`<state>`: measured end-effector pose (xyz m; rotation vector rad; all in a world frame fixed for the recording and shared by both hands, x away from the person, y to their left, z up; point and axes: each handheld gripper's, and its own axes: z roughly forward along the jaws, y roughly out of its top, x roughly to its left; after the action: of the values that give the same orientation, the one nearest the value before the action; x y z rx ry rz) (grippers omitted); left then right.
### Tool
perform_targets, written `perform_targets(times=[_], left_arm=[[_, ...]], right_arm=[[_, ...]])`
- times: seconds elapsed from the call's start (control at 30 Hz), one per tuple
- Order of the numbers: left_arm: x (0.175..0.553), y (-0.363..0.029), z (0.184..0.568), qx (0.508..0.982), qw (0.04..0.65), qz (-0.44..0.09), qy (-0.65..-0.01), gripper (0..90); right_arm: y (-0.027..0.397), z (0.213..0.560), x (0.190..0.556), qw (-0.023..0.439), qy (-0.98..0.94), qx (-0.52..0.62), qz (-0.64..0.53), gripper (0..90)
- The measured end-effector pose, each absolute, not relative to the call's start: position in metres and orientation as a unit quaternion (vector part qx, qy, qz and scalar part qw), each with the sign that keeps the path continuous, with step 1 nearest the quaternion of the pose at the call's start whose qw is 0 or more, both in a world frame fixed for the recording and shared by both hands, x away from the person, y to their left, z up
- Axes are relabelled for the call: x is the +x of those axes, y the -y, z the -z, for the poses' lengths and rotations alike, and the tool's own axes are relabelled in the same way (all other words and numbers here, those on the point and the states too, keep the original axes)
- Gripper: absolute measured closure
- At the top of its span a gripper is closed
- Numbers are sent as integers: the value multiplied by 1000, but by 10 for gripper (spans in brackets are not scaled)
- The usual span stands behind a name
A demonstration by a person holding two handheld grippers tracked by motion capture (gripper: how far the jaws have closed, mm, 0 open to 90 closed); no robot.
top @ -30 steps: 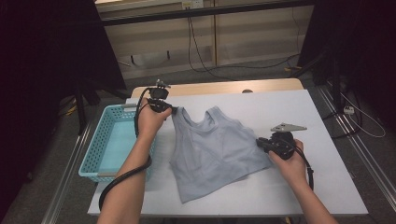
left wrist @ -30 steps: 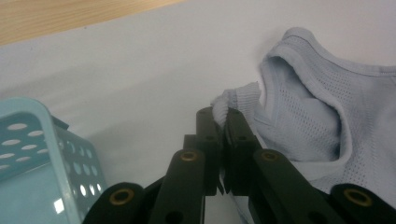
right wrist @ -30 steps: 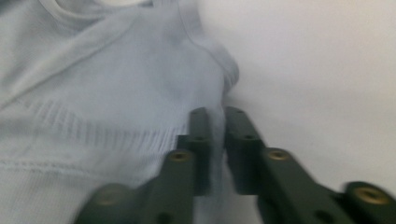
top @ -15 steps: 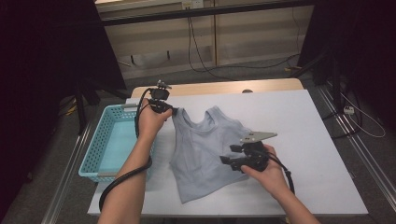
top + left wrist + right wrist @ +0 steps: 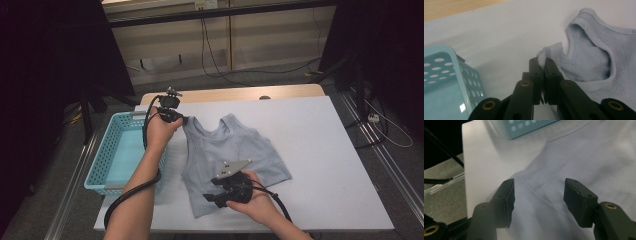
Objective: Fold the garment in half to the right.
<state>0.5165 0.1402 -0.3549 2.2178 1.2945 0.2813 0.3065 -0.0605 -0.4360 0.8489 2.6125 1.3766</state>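
The pale blue sleeveless top (image 5: 232, 160) lies flat on the white table (image 5: 330, 150), just right of the blue basket (image 5: 120, 150), with its neck and straps toward the far edge and its hem toward the person, so its long axis runs from far to near, leaning a little so that the hem drifts right. The left gripper (image 5: 176, 118) is clamped on the far left shoulder strap (image 5: 549, 53); in the left gripper view the ribbed strap end stands bunched between the closed jaws, and the rest of the top spreads away to the right of them. The right gripper (image 5: 212, 196) hovers over the near left part of the hem, pointing left toward the basket side of the table. Its jaws stand about half open, having just narrowed slightly after opening, with nothing pinched: in the right gripper view the cloth lies below and ahead of the two pads (image 5: 507, 195), and the hem corner (image 5: 506, 178) sits just beyond the left-hand pad. So the corner to be taken next lies down and slightly forward of the right jaws, on the same side edge of the top as the strap the left hand holds; the right hand is much the nearer to it. I judge the move calls for a short dip onto that corner.
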Motion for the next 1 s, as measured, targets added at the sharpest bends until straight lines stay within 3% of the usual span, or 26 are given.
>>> perform_targets(times=[0.53,0.7,0.83,1.0], left_arm=[[517,-144,357,823,278,-95,-487,863],[517,-145,357,823,277,-96,-487,863],[517,-145,357,822,276,-95,-489,862],[516,-147,356,822,274,-98,-490,862]], right_arm=[[26,448,291,27,-876,233,-422,406],[17,452,287,33,-883,228,-409,360],[13,454,286,49,-886,223,-405,379],[11,455,282,68,-885,222,-404,496]])
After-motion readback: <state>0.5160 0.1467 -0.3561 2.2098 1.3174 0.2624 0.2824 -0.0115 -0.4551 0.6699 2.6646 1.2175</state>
